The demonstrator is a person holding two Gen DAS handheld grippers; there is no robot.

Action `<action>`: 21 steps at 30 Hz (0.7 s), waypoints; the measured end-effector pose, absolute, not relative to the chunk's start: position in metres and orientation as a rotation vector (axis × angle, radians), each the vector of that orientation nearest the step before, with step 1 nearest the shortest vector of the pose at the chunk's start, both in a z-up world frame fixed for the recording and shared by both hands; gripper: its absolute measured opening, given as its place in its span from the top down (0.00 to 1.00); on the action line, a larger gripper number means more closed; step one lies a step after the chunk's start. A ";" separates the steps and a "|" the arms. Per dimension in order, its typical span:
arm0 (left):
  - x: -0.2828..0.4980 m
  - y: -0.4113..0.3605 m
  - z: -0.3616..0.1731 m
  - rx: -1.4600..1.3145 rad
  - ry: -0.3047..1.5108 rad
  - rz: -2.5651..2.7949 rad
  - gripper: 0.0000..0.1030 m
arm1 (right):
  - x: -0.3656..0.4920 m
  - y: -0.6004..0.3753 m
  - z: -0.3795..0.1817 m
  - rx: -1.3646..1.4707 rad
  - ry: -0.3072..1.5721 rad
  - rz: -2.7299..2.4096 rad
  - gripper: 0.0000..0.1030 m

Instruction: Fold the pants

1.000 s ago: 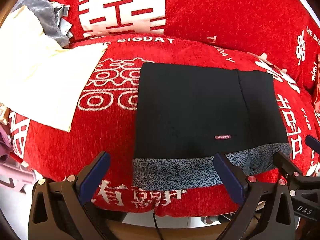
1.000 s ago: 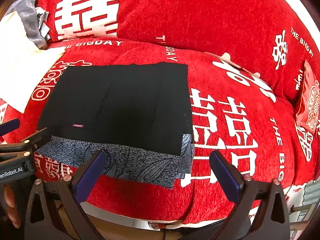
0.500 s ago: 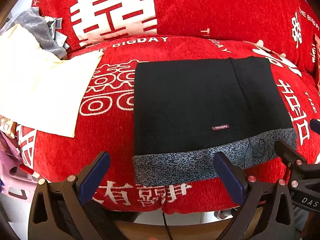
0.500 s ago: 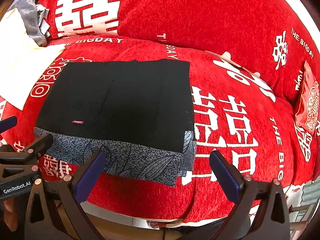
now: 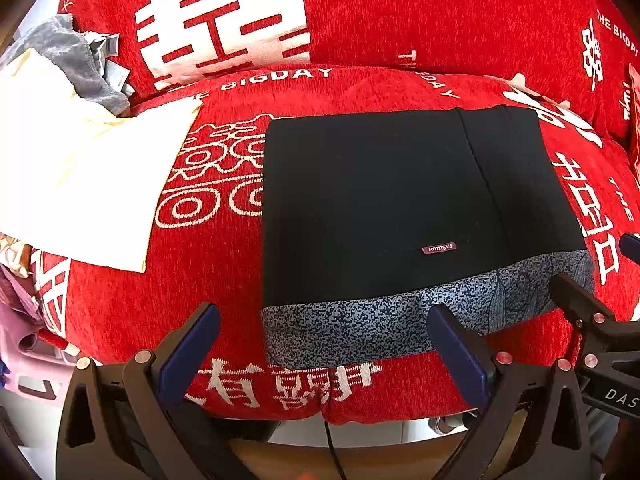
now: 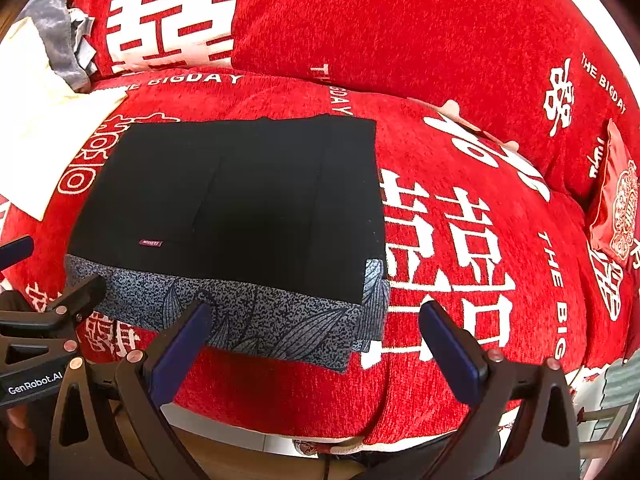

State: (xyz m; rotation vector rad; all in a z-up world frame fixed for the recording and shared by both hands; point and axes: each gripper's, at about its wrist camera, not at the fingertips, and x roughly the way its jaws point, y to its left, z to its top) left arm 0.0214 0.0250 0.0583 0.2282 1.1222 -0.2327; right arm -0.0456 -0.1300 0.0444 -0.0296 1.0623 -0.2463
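left gripper [image 5: 324,344] & right gripper [image 6: 316,336] both released, hovering at near edge of folded black pants [image 5: 400,208] on red sofa [image 5: 200,280]; cream cloth [image 5: 80,168] far left.

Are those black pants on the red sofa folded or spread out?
Folded: the black pants form a neat rectangle, with a blue-grey patterned layer showing beneath the near edge.

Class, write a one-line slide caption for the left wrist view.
Folded black pants lie flat on the red sofa; the open left gripper hovers at their patterned edge.
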 end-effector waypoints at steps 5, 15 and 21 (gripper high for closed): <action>0.022 0.025 0.057 0.230 1.131 -0.236 0.00 | -0.046 -0.130 0.043 -0.029 1.064 -0.246 0.00; 0.020 0.024 0.058 0.235 1.131 -0.239 0.00 | -0.046 -0.129 0.043 -0.027 1.065 -0.251 0.00; 0.023 0.030 0.059 0.208 1.137 -0.239 0.00 | -0.046 -0.129 0.043 -0.025 1.065 -0.251 0.00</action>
